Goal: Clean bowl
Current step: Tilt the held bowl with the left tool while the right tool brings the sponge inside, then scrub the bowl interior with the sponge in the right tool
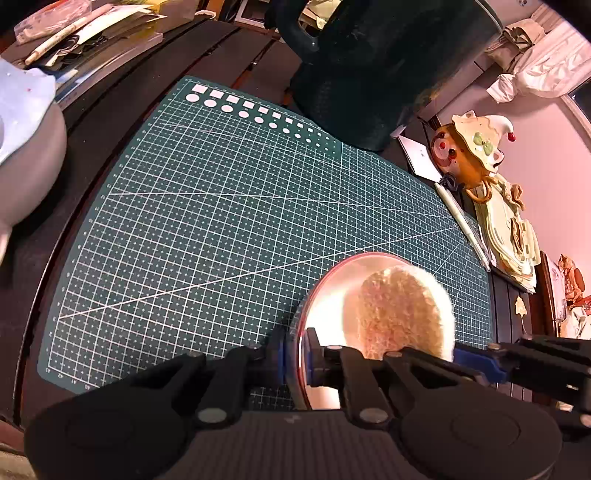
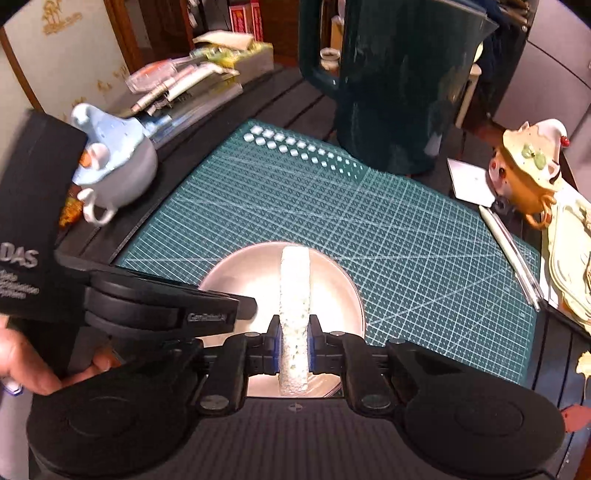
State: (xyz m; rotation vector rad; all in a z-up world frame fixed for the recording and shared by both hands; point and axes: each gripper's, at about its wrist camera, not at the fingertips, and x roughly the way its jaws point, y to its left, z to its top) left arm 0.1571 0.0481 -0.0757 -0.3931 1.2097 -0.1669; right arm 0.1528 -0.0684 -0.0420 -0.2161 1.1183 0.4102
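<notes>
Left hand-held gripper was closed on bowl rim. Right hand-held gripper was clamped on sponge, standing inside bowl, mat beyond.

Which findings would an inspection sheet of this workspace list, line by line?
Surface: green cutting mat on a dark table.
Job's things: metal bowl on the mat; round sponge inside it.
Clutter: dark green jug, blue teapot, orange teapot, pen, papers.
Grippers: left gripper shut on the bowl's rim; right gripper shut on the sponge.
Cables: nothing seen.
Surroundings: pink wall, wooden furniture.
</notes>
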